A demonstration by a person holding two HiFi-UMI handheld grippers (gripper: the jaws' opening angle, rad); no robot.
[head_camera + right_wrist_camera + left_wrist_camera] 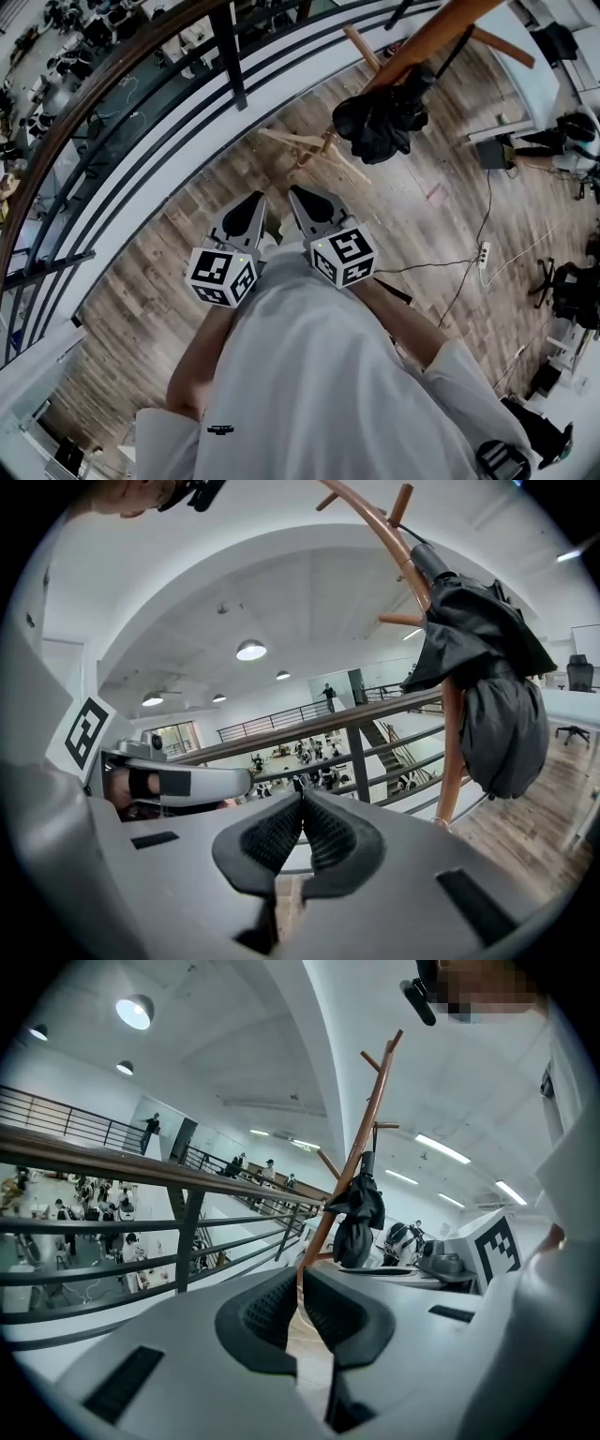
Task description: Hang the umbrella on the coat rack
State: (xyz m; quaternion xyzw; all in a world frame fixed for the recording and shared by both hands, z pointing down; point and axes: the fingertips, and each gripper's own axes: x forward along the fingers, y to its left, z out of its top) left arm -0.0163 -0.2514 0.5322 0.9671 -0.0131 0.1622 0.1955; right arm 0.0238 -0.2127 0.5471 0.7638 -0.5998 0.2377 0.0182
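A black folded umbrella (380, 122) hangs from a peg of the wooden coat rack (422, 37), whose pole slants down to its base on the plank floor. In the left gripper view the umbrella (354, 1222) hangs on the rack (361, 1138) straight ahead, some way off. In the right gripper view the umbrella (492, 696) hangs at the right on the pole (452, 761). My left gripper (258, 199) and right gripper (295, 193) are side by side close to my body, short of the rack. The left gripper (299, 1279) and the right gripper (302, 801) are both shut on nothing.
A dark curved balcony railing (225, 47) runs past the rack, with a lower floor full of people beyond it (309, 752). A power strip with cables (484, 253) lies on the floor at the right. A black office chair (572, 291) stands at the far right.
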